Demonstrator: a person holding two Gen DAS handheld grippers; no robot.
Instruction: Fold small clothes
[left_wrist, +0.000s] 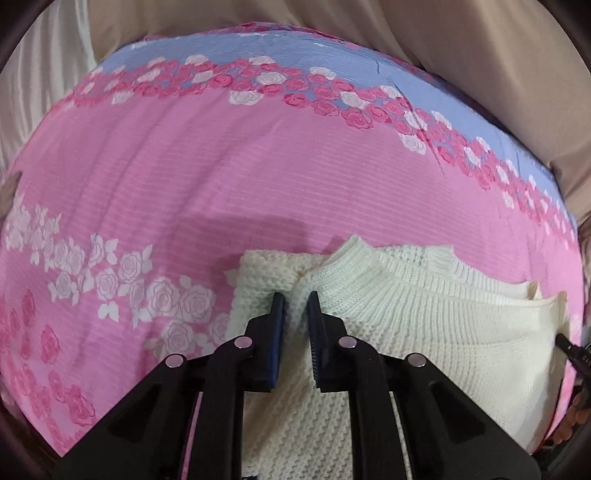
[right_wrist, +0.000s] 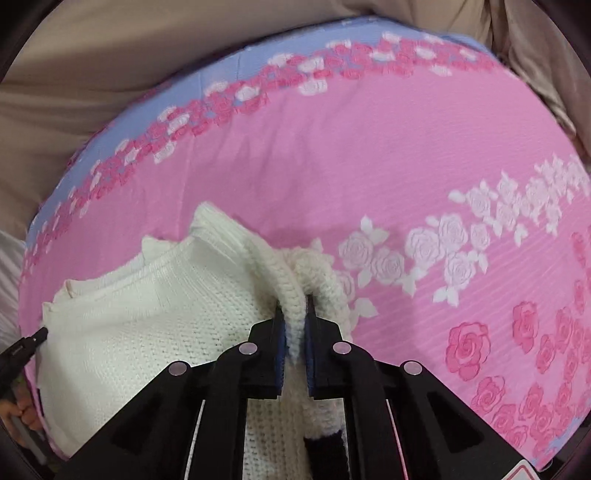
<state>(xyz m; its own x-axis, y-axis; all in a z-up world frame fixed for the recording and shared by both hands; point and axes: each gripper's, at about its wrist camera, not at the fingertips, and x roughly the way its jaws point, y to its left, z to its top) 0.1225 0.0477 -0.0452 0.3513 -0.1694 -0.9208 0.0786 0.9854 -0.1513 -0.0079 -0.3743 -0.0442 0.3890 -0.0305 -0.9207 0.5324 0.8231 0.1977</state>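
Note:
A cream knitted sweater (left_wrist: 424, 325) lies on a pink bed sheet (left_wrist: 221, 184) with rose print. In the left wrist view my left gripper (left_wrist: 295, 299) is shut on a fold of the sweater's left edge. In the right wrist view the same sweater (right_wrist: 147, 332) fills the lower left, and my right gripper (right_wrist: 294, 308) is shut on a raised ridge of its knitted edge. The other gripper's black tip shows at the frame edge in each view (left_wrist: 569, 349) (right_wrist: 33, 341).
The sheet has a blue band (left_wrist: 332, 62) with pink roses at its far edge. Beige curtain or bedding (right_wrist: 92, 74) lies beyond the bed. White rose print (right_wrist: 461, 243) runs across the sheet to the right of the sweater.

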